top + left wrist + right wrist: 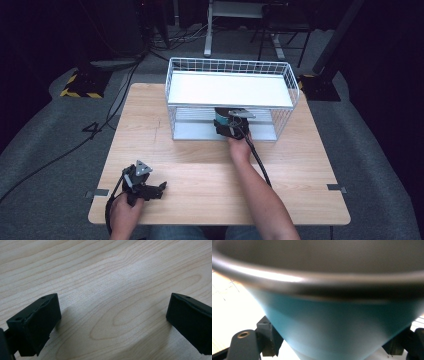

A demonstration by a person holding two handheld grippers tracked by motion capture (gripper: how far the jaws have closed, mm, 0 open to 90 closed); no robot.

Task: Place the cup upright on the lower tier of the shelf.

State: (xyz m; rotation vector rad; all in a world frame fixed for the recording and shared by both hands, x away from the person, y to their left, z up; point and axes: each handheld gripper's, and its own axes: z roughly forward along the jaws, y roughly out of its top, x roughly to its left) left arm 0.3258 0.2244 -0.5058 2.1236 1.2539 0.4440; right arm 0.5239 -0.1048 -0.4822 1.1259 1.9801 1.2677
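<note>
A teal cup [220, 119] with a grey inside and a dark rim [317, 282] sits at the front of the lower level of a white wire rack [295, 87], just under its upper shelf. My right gripper [228, 128] reaches into that level and is shut on the cup, whose teal wall [342, 322] runs down between the two black fingers [265, 338]. My left gripper [156, 190] rests on the wooden table [200, 165] near its front left corner. Its jaws stand wide open over bare wood [113, 310].
The rack stands at the back middle of the table, with a white upper shelf [230, 90] and a grey lower shelf [192, 131]. Beyond the table are a grey carpet, cables [115, 100] and stand bases [82, 82].
</note>
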